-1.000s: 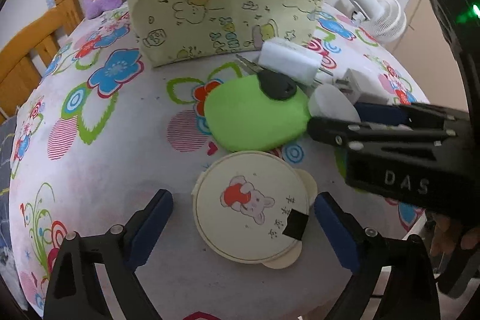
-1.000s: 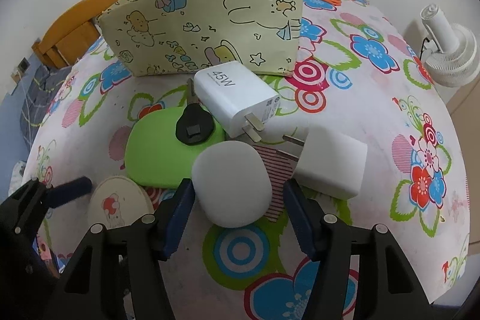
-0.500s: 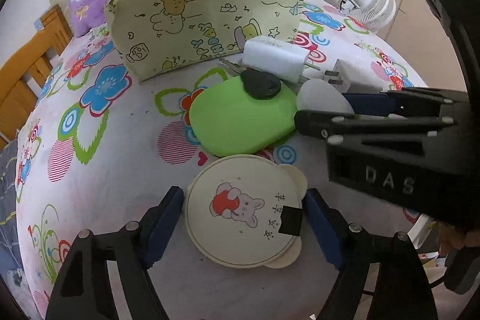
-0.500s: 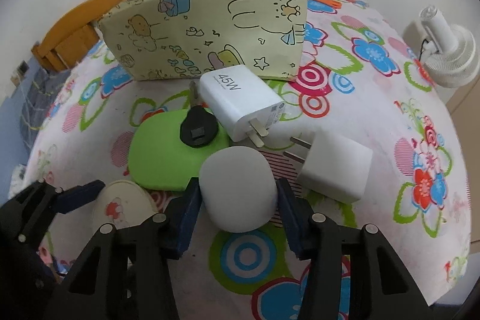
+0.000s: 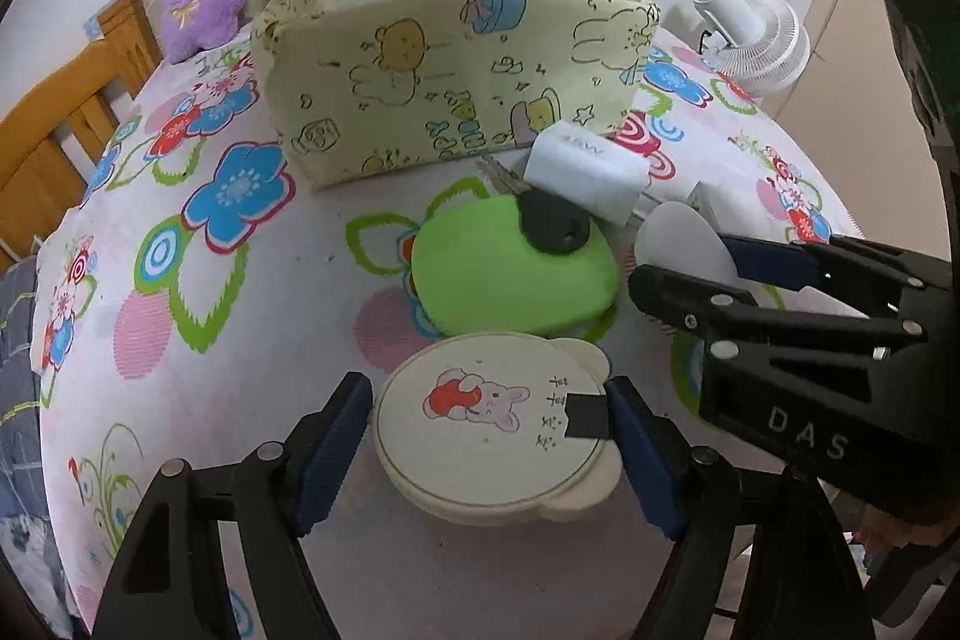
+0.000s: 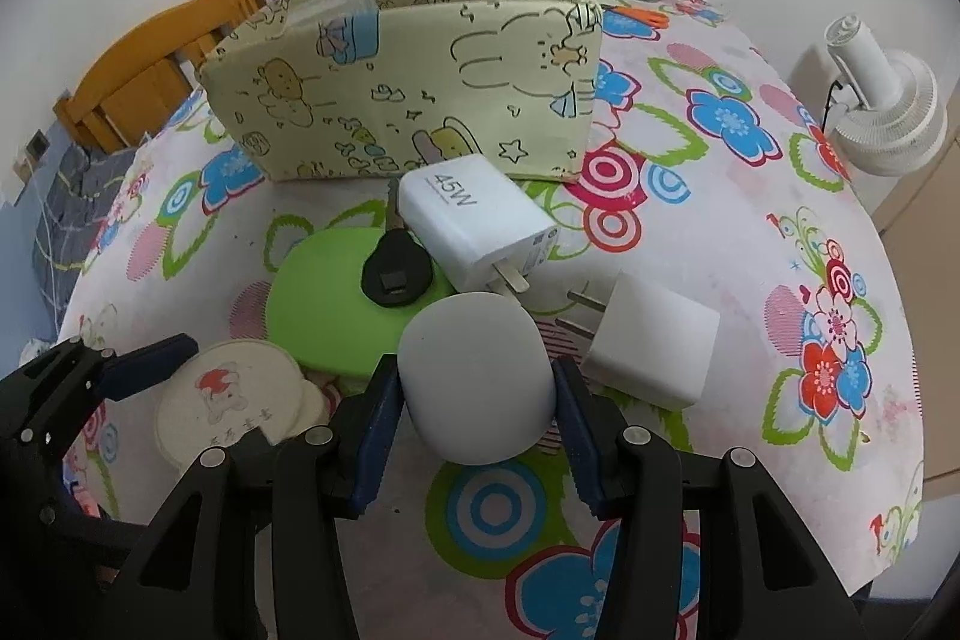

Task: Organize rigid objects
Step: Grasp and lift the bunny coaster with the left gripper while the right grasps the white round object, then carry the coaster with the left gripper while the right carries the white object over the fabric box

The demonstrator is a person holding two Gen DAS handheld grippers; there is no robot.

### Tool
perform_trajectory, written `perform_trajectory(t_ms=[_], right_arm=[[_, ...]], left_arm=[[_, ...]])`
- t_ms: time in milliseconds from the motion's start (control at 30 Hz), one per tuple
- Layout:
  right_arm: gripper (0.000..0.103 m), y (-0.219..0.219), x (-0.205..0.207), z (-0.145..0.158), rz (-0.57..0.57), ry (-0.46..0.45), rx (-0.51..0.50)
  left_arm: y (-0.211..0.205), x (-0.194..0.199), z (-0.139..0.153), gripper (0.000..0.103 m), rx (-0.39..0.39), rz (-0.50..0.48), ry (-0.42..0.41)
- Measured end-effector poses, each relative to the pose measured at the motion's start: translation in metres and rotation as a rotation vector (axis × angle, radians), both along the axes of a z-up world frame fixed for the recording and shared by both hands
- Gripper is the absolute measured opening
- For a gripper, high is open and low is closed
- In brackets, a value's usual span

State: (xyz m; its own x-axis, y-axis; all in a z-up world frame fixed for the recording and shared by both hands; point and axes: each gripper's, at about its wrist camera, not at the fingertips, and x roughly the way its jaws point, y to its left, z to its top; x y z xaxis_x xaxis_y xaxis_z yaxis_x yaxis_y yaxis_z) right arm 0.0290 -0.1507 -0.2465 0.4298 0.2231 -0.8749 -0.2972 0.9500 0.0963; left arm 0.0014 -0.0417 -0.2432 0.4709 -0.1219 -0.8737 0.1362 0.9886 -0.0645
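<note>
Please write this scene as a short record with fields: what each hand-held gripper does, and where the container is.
left hand-held gripper: jaws closing around the round cream case with a bunny print
right hand-held gripper: pads against the sides of the white rounded plastic object
container: yellow cartoon-print fabric box, behind the objects
surface: flowered tablecloth
</note>
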Motion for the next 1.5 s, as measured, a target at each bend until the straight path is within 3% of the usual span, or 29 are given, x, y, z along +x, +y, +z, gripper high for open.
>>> perform_trajectory(t_ms=[833, 1500], right_arm=[[0.053, -0.01, 0.027, 0.038, -0.088, -0.054, 0.032], [0.053, -0.016, 0.042, 0.079, -0.092, -0.108, 0.019]], left_arm=[[-0.009, 0.036, 0.041, 0.079, 0.018, -0.047, -0.064], [-0.014, 0.05, 0.078, 0.079, 0.015, -0.013, -0.107]])
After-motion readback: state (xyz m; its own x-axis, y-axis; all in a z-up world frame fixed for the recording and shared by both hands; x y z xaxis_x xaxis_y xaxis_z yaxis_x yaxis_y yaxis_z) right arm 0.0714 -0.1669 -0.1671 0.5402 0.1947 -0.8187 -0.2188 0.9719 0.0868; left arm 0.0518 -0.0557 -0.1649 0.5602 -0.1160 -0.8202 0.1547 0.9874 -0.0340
